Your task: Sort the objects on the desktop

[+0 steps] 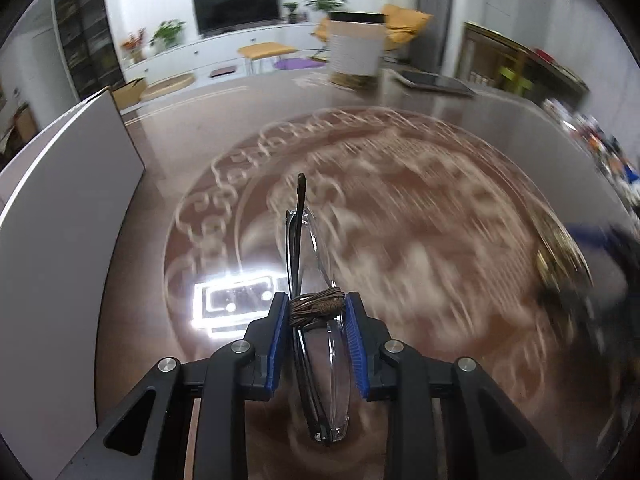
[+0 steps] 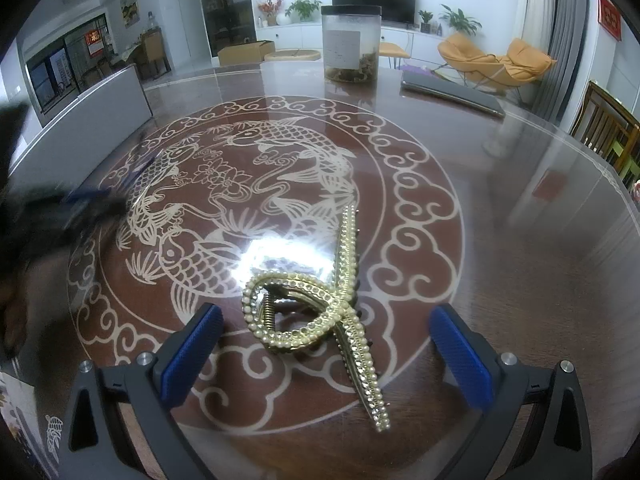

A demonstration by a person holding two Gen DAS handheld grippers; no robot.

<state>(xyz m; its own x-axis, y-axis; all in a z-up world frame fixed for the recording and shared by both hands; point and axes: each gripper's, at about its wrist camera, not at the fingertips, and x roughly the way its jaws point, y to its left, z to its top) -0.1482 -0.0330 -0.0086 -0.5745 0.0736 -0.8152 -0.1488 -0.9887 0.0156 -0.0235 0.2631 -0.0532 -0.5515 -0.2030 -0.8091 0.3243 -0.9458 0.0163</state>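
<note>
We find almost no writing that can be read: the jar [image 2: 351,42] at twelve o'clock in the right wrist view carries a white label, its print too small to make out, and red hangings with gold marks at the far left and far right of the room stay illegible.

Our left gripper [image 1: 316,312] is clamped on a pair of folded glasses [image 1: 310,280], its blue pads pressing a brown cord wound round the frame; the glasses stand on edge between the fingers, one temple tip pointing to twelve o'clock, lifted above the blurred table.

Our right gripper [image 2: 326,340] has its jaws wide apart and holds nothing. Between them, at six o'clock on the table [image 2: 520,240], lies a gold hair clip [image 2: 320,308] set with pearls, its long arm running toward five o'clock.

The table is dark glossy wood with a pale fish-and-cloud medallion, a ceiling light glaring off it. A closed laptop [image 2: 452,92] lies at one o'clock, a white box [image 1: 60,240] at nine o'clock in the left wrist view. Beyond stand a television [image 2: 374,0], potted plants and orange chairs [image 2: 492,62].
</note>
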